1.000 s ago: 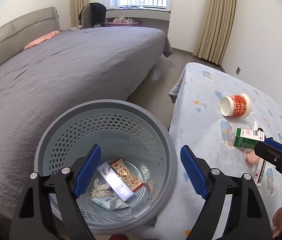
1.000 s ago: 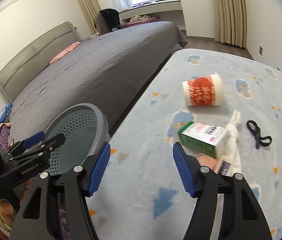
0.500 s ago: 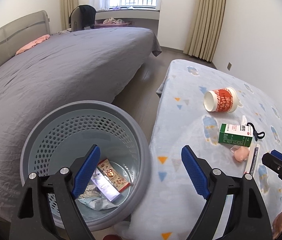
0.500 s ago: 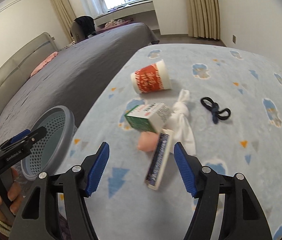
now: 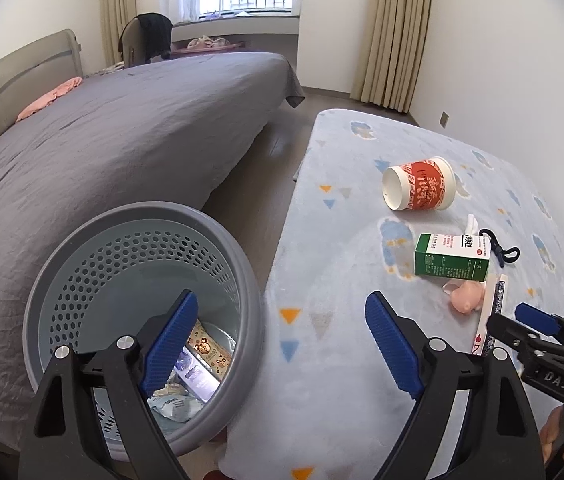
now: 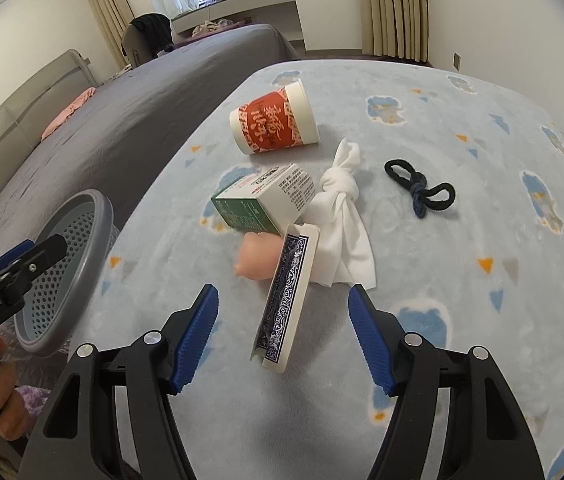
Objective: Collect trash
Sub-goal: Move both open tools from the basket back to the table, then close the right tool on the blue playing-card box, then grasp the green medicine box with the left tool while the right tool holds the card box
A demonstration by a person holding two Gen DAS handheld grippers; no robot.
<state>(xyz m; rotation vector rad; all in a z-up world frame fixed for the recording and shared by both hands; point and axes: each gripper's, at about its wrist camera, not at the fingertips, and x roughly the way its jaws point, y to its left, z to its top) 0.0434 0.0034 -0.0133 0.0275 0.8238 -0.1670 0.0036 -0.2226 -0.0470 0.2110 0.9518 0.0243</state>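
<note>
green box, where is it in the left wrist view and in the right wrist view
Left wrist view: green box at right of centre, below the red paper cup.
Right wrist view: green box at centre, beyond the open right claw.
Shared landmark: the red paper cup, lying on its side just beyond the box.

cup (image 6: pixel 273 124) behind box (image 6: pixel 265 200), bin (image 5: pixel 141 312) left
</note>
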